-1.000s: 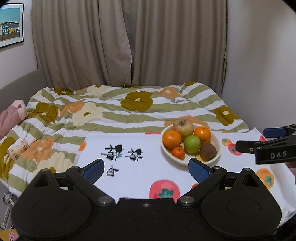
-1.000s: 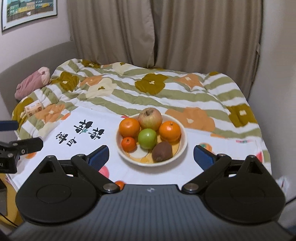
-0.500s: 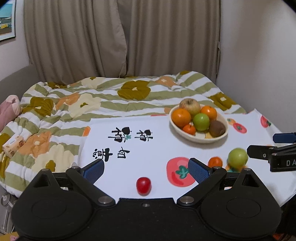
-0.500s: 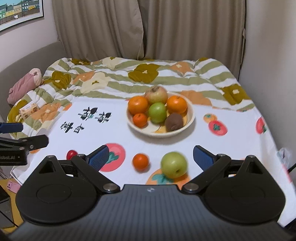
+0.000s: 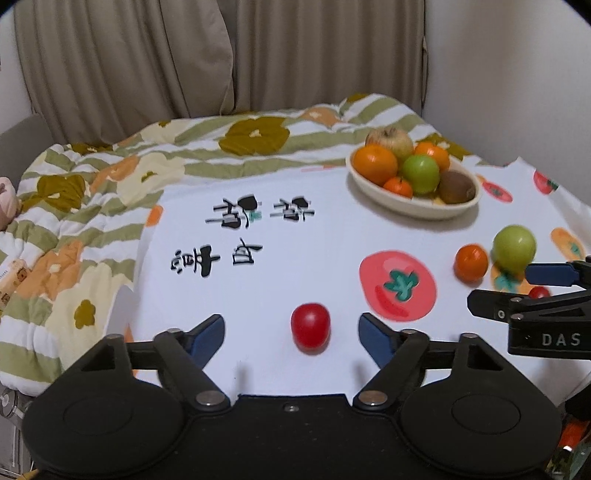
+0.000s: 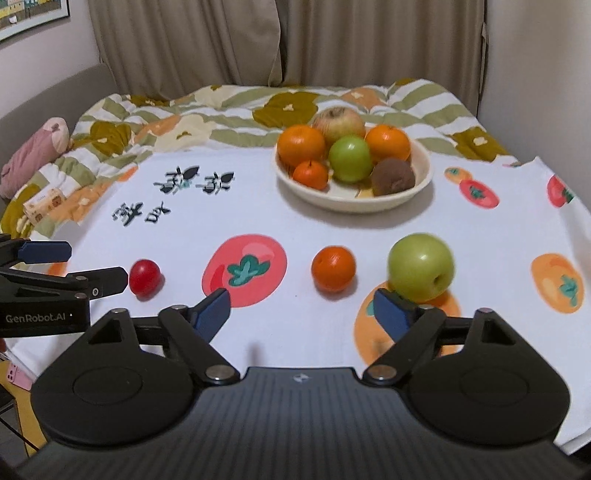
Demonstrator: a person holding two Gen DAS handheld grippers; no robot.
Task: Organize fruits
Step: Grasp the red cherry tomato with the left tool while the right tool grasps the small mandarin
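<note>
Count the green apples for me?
2: one round green apple sits in the cream bowl; another green apple lies loose on the white cloth. More may hide behind.

We are in a home bedroom: a bed (image 6: pixel 258 107) fills the room, spread with a quilt (image 5: pixel 92 192) of green stripes and big flowers, beige curtains (image 6: pixel 288 40) hang behind it, and a framed picture (image 6: pixel 22 14) sits on the wall. A pink soft toy (image 6: pixel 33 155) lies by the padded headboard, and a fruit-printed cloth (image 6: pixel 369 236) carries a bowl (image 6: pixel 351 199) of fruit.
</note>
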